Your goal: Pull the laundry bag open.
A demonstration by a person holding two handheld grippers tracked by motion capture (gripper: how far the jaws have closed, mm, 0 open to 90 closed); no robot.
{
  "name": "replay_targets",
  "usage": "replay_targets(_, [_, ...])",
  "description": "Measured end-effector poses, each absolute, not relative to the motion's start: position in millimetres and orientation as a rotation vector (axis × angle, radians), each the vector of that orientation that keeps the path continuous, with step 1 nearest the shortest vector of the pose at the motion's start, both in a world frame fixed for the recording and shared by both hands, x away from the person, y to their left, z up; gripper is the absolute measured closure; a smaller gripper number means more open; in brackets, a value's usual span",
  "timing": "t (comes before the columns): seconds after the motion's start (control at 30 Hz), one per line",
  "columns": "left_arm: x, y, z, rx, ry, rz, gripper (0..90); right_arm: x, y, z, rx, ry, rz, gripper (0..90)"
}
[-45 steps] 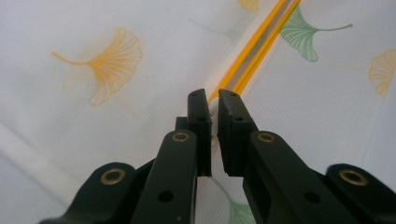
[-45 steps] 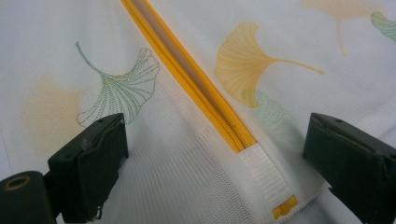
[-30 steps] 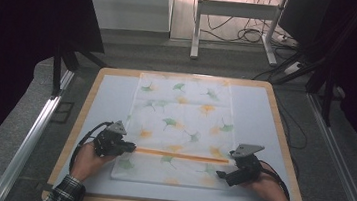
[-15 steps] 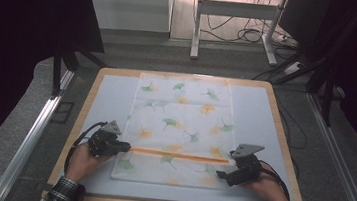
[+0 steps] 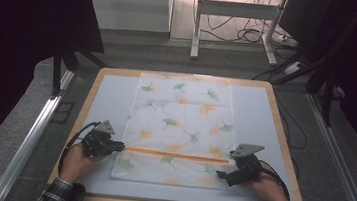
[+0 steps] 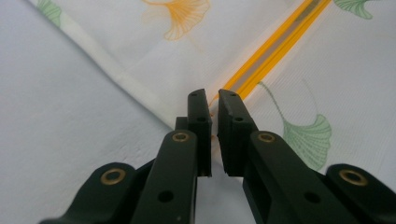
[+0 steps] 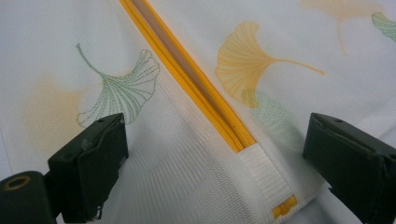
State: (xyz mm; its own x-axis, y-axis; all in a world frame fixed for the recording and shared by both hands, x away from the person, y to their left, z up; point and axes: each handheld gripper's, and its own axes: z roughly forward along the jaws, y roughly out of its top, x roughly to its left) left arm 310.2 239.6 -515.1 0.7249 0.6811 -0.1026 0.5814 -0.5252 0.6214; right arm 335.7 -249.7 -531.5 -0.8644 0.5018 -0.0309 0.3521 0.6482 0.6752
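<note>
A white mesh bag [image 5: 179,120] printed with green and orange leaves lies flat on the table. An orange zipper [image 5: 176,155] runs across its near part. My left gripper [image 5: 121,146] sits at the zipper's left end [image 6: 271,51]; its jaws [image 6: 214,95] are shut, with a small orange bit, apparently the zipper pull, pinched between the pads. My right gripper [image 5: 220,175] is at the zipper's right end. Its jaws [image 7: 215,130] stand wide open, one on each side of the zipper [image 7: 187,79] and its white end tab [image 7: 261,172], touching neither.
The bag rests on a pale blue mat with a wooden rim [image 5: 275,120]. Bare mat [image 5: 106,98] lies left and right of the bag. Beyond the table are a metal stand's legs [image 5: 195,37], floor cables [image 5: 253,35] and dark screens at both sides.
My left gripper has shifted a little to the left, out to the bag's left edge. The right gripper has stayed in place.
</note>
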Motion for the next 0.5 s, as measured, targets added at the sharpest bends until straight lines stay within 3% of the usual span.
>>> replay_targets(0.5, [311.2,248.9,-520.1,2.297,1.0,0.21,84.7,335.7,-249.5,-531.3,0.699,2.654,1.016,6.7])
